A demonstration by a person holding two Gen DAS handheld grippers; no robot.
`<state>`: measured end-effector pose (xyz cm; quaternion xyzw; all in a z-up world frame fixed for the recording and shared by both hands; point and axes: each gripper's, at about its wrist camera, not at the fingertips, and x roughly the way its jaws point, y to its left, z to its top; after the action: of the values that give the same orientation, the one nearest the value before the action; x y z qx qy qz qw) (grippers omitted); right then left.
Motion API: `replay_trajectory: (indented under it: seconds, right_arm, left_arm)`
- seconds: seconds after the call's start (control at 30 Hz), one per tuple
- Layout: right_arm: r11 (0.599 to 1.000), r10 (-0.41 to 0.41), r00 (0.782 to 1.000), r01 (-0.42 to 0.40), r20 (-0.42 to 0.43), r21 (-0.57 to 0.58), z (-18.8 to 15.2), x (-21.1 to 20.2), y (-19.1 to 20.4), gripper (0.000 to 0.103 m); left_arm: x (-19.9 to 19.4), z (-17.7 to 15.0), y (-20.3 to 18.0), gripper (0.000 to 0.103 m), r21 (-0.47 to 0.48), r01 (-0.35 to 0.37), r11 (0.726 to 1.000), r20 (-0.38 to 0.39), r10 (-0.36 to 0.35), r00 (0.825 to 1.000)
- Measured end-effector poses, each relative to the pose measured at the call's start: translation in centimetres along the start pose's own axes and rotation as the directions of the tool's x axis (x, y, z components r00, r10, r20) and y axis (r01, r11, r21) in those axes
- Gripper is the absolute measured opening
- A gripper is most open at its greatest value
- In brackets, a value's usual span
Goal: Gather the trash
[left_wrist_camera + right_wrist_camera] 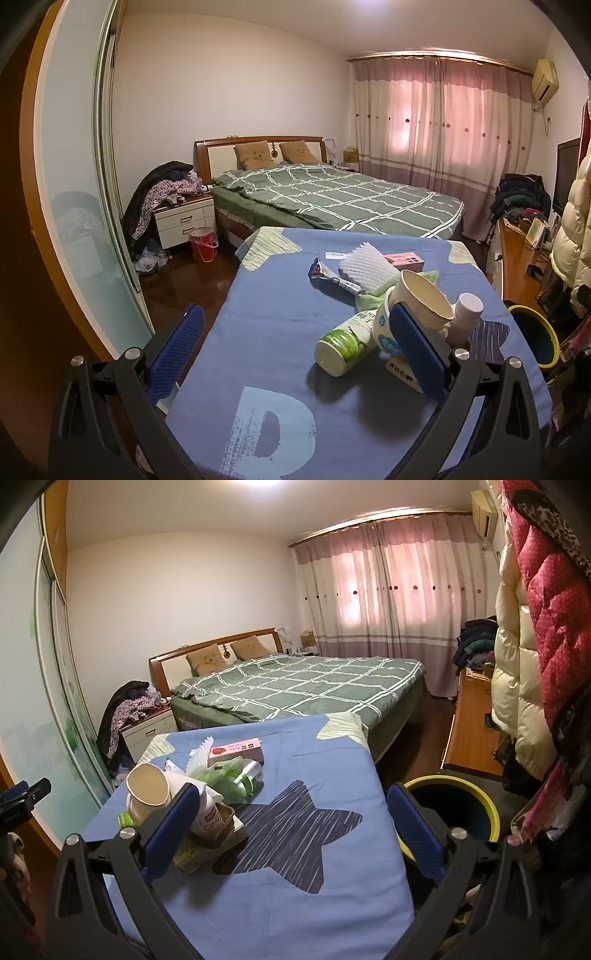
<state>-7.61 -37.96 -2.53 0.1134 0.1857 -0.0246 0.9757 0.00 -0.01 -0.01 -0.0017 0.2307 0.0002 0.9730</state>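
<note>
Nothing collected yet. Trash pile point(384, 314) untouched on blue cloth point(280, 332); yellow-rimmed bin point(461, 805) beside table, inside unreadable. Left gripper point(295, 354), right gripper point(291, 830) spread wide, empty.

A heap of trash lies on the blue cloth point(280, 332): a green-capped bottle point(345, 345) on its side, a tilted paper cup point(417, 302), a white foam net point(365, 267), a pink box point(238, 753). The yellow-rimmed bin point(463, 806) stands just beside.
</note>
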Motion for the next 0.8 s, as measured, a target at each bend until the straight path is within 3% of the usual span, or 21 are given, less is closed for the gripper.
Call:
replay_trajectory:
  seconds: [0.8]
  right_arm:
    - [1.0,0.0,1.0,0.0,0.0,0.004,-0.1,0.0,-0.1,0.097]
  left_arm:
    - [0.0,-0.3,-0.3,0.099,0.0,0.001,1.0,0.002,-0.001,1.0]
